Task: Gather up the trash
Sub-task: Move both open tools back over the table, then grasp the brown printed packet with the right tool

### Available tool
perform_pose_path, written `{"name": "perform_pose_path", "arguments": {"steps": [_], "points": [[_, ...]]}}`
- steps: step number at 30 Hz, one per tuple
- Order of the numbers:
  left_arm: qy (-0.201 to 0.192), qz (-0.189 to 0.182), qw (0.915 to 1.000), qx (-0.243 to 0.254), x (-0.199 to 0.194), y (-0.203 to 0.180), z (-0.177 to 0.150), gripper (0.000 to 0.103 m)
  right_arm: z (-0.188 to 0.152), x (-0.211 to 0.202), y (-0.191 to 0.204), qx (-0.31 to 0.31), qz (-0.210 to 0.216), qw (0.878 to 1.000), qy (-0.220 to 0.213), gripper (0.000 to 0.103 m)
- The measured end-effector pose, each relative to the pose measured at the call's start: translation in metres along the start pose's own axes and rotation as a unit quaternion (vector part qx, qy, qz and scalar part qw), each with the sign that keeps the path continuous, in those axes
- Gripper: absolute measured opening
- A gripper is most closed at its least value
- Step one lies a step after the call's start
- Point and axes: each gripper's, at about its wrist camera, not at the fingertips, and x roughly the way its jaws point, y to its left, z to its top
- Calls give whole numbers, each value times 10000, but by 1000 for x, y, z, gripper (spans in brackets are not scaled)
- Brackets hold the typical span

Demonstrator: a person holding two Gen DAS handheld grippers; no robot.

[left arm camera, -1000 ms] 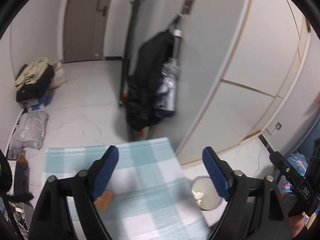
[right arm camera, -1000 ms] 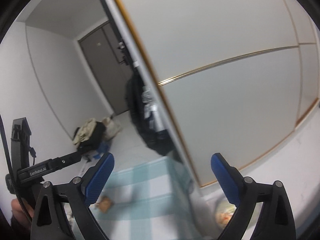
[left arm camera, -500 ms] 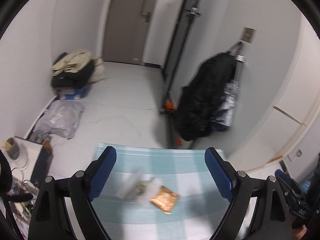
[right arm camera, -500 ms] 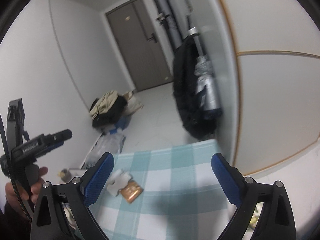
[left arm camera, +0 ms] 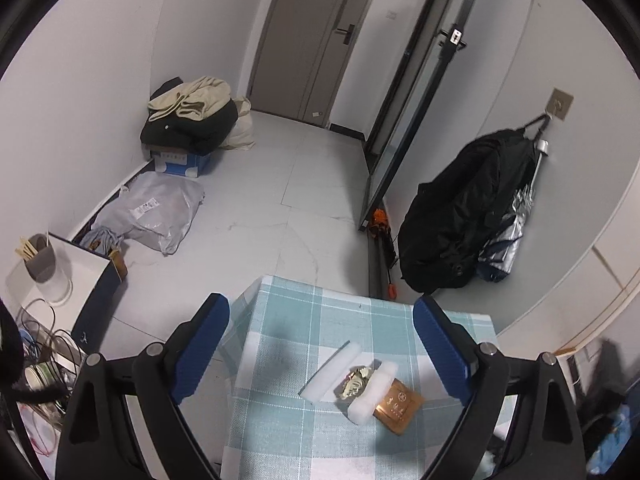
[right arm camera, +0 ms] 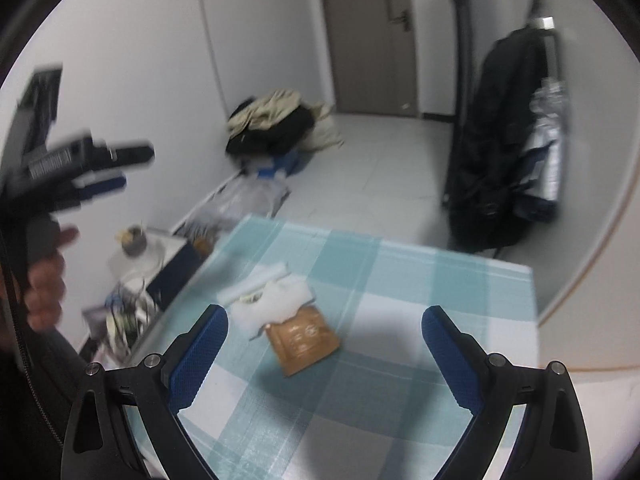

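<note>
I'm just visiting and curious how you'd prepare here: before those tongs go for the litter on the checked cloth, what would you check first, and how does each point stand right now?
1. Left tongs empty: ok, jaws opening, nothing between them.
2. Right tongs empty and open: ok.
3. Litter in sight: ok. Flat orange-gold packet, white foam pieces and crumpled foil wrapper lie together on the teal-and-white checked tablecloth.
4. Packet free to lift: not ok, one foam piece overlaps its edge.
5. Tongs clear of each other: ok, the left tongs sit off to the side in the right view.
6. Bin for the trash: cannot tell, none clearly visible.
</note>
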Motion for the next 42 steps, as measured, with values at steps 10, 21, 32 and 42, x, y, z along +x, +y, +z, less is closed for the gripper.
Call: {"name": "perform_pose_path", "arguments": {"steps": [10, 21, 32, 42], "points": [[-256, 42, 9995, -169, -8, 23, 8, 98, -14, 83, 16, -819, 96, 9905, 1105, 91], [-109, 62, 9987, -489, -3, 38, 11, 98, -17, 119, 25, -1153, 80, 9809, 1564, 84], [98, 120, 9977, -662, 5, 44, 8, 98, -13, 116, 35, -1393, 167, 9748, 1736, 56], [267, 314, 9985, -359, 12, 32, -2, 98, -29, 92, 22, -1033, 187, 9781, 1797, 40]]}}
